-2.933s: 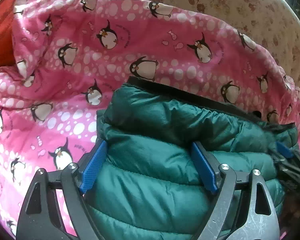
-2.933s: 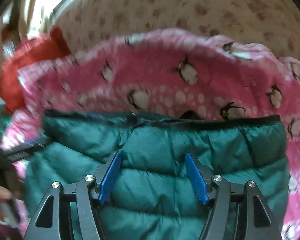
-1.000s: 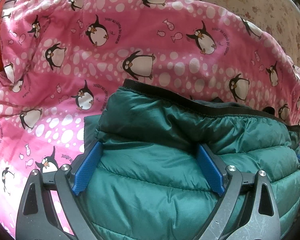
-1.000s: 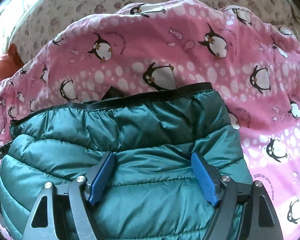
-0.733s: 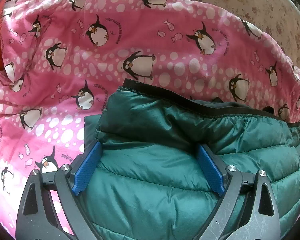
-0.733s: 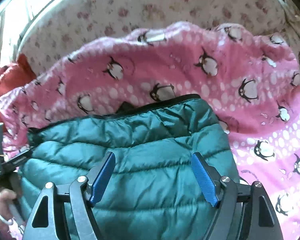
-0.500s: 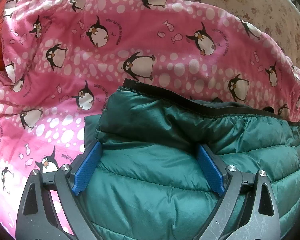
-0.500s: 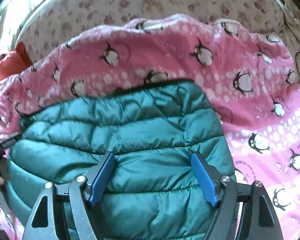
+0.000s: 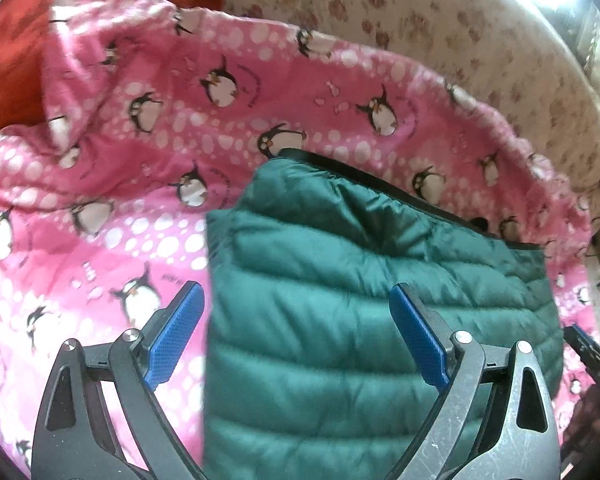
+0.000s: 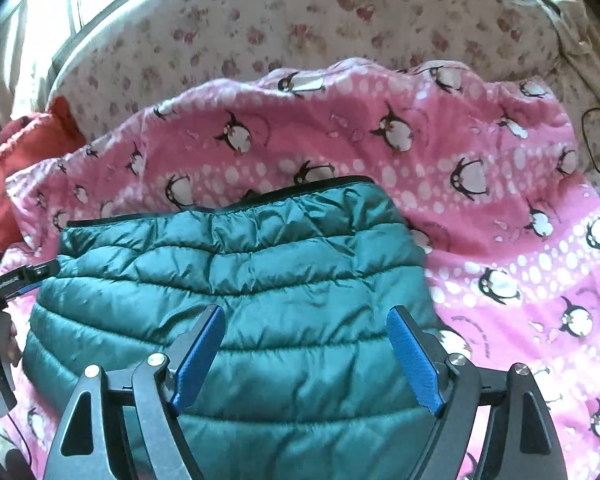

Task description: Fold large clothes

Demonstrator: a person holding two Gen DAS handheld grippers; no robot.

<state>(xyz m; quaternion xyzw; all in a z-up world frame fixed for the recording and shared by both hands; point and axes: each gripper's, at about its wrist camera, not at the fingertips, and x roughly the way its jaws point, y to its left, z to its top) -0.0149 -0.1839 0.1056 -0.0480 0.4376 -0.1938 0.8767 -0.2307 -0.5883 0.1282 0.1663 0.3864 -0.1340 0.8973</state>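
Observation:
A folded dark green quilted puffer jacket lies on a pink penguin-print blanket; it also shows in the right wrist view. My left gripper is open and empty, above the jacket's left edge, its left blue pad over the blanket. My right gripper is open and empty, above the jacket's near right part. The left gripper's tip shows at the jacket's left edge in the right wrist view.
A floral beige bedsheet lies beyond the blanket. A red-orange garment sits at the far left, also seen in the right wrist view. A black cable loop lies at the right.
Both grippers have lifted back off the jacket. The left one shifted left, so its left pad now hangs over the blanket. The jacket lies flatter.

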